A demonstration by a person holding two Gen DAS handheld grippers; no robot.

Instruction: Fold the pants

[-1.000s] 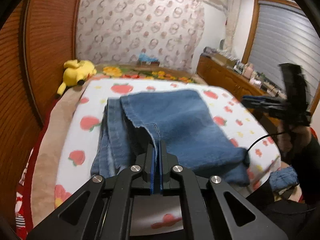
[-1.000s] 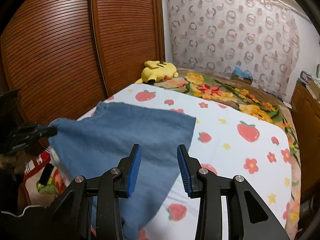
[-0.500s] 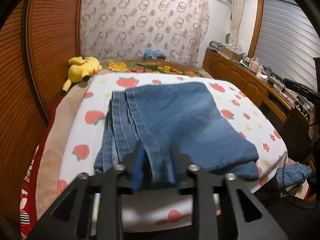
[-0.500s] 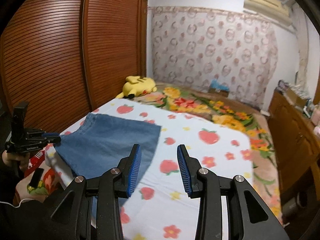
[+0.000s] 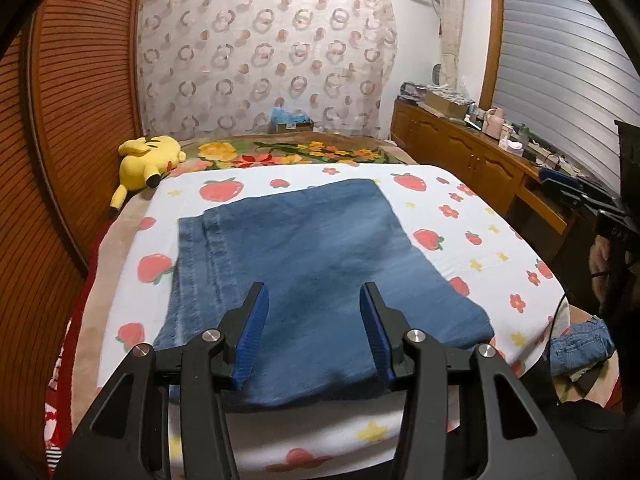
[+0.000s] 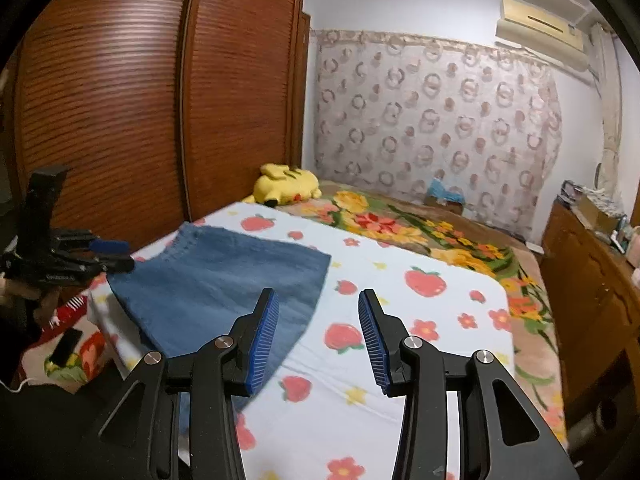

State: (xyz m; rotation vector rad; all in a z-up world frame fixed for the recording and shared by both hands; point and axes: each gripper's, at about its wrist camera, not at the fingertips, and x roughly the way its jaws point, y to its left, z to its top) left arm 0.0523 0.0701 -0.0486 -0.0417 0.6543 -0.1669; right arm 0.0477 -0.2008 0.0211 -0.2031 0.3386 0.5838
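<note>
Blue denim pants (image 5: 316, 264) folded into flat rectangle, lying on strawberry-print bedspread (image 5: 472, 216)

A: Left gripper (image 5: 311, 330) was clamped on the pants' (image 5: 316, 264) near hem a second ago; jaws now opening, nothing between them, denim lying flat at the near edge of the bed (image 5: 480, 216).

B: Right gripper (image 6: 318, 336)?

A: Swung off the denim toward the bed's right side; jaws opening slightly, empty.
</note>
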